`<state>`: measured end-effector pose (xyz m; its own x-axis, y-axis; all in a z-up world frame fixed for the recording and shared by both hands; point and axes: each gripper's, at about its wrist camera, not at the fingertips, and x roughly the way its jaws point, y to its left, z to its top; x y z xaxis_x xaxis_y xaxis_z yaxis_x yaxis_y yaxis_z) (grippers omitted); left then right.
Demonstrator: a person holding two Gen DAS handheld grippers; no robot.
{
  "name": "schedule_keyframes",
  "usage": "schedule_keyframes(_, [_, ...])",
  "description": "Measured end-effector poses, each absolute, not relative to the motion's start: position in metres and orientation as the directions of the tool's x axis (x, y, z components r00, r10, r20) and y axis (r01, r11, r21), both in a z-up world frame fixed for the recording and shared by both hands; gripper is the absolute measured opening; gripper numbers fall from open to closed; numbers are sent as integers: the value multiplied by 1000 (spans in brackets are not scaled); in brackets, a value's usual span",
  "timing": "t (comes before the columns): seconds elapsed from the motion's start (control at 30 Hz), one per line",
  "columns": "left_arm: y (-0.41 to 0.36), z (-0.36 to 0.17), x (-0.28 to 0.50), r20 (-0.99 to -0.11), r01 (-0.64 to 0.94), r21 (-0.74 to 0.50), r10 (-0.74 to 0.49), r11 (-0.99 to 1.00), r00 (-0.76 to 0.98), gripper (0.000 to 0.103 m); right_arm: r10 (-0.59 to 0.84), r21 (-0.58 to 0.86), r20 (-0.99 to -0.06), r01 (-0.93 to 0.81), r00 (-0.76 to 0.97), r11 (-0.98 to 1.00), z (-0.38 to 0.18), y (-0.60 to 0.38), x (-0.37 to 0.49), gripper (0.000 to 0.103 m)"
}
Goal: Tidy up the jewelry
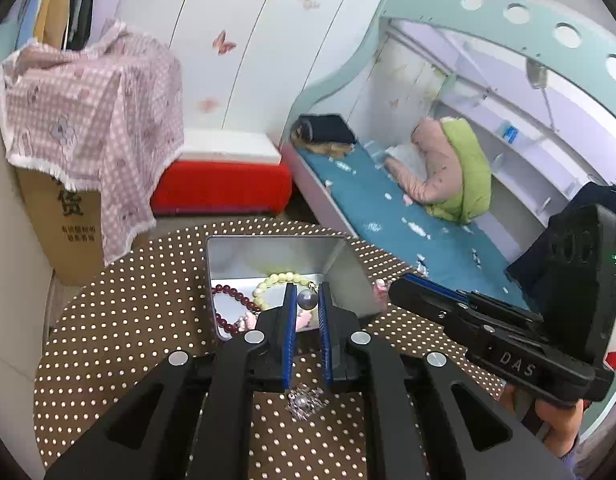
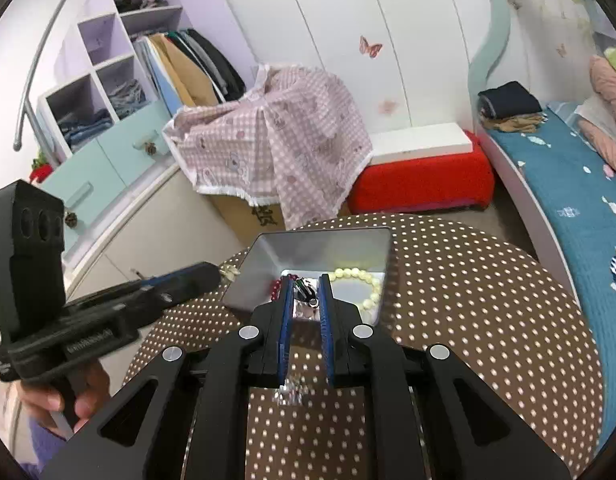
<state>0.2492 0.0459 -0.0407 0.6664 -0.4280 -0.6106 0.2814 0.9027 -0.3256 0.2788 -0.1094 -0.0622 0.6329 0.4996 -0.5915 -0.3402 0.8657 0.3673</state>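
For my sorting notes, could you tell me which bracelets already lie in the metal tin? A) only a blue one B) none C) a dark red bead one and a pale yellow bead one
C: in the metal tin, a dark red bead bracelet lies beside a pale yellow bead bracelet.

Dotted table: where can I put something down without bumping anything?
The dotted table is bare right of the metal tin, toward the bed, and left of the tin, toward the cardboard box. It is crowded inside the tin, with the bead bracelets, and just in front of it, where a small silver trinket lies.
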Motion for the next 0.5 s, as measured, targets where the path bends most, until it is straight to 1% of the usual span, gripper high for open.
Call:
schedule_keyframes(0.07, [45, -48, 261, -634, 265, -310, -407, 913, 658, 9, 491, 357, -603, -338, 629, 871, -67, -102, 288, 13])
schedule_keyframes(0.23, [47, -63, 275, -655, 243, -317, -397, 917, 643, 10, 483, 369, -638, -312, 600, 876, -85, -94, 310, 13])
schedule_keyframes(0.37, [47, -70, 278, -668, 240, -319, -397, 917, 630, 10, 482, 381, -648, -297, 590, 876, -95, -94, 315, 13])
schedule_keyframes(0.4, [48, -71, 278, -664, 235, -321, -395, 917, 635, 12, 482, 382, -648, -295, 590, 876, -97, -94, 315, 13])
schedule_keyframes(0.43, [49, -71, 279, -662, 232, -327, -397, 916, 636, 26, 482, 384, -650, -293, 588, 876, -99, -93, 316, 14])
schedule_keyframes(0.47, [49, -71, 278, -662, 227, -331, -397, 916, 636, 42, 483, 387, -652, -291, 585, 875, -101, -93, 316, 14])
schedule_keyframes(0.5, [51, -72, 278, -661, 217, -329, -388, 919, 642, 47, 482, 387, -653, -289, 585, 876, -102, -92, 317, 14])
